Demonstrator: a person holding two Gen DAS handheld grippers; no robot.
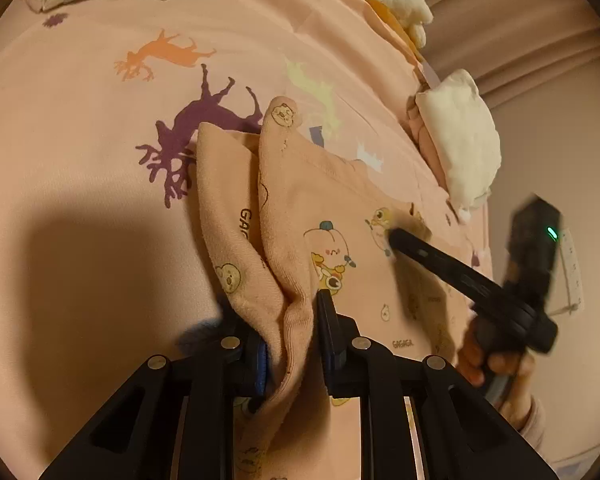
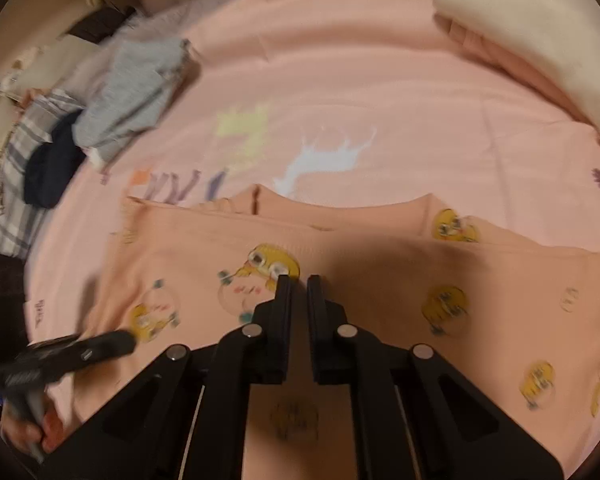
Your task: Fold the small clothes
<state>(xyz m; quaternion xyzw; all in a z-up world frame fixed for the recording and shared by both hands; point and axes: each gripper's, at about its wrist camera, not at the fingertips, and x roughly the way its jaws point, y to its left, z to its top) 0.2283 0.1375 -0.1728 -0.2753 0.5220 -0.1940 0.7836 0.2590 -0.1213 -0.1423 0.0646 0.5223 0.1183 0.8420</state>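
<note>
Left gripper (image 1: 296, 320): angled downward, jaws closed on a bunched fold of the peach cartoon-print garment (image 1: 340, 240), lifting that edge off the bed.

Right gripper (image 2: 299, 278): angled steeply down over the garment's middle, jaws closed with only a sliver of gap, nothing between them; tips at the fabric, contact uncertain. In the left wrist view it enters from the right, a hand (image 1: 496, 364) on its handle.

Garment: one, spread on the pink deer-print bedsheet (image 1: 100, 128), near edge. Print reads "GAGAGA"; yellow duck-like figures repeated.

Elsewhere: one folded cream-and-pink stack (image 2: 540, 40) far right; loose pile of grey, plaid and navy clothes (image 2: 100, 112) far left.
</note>
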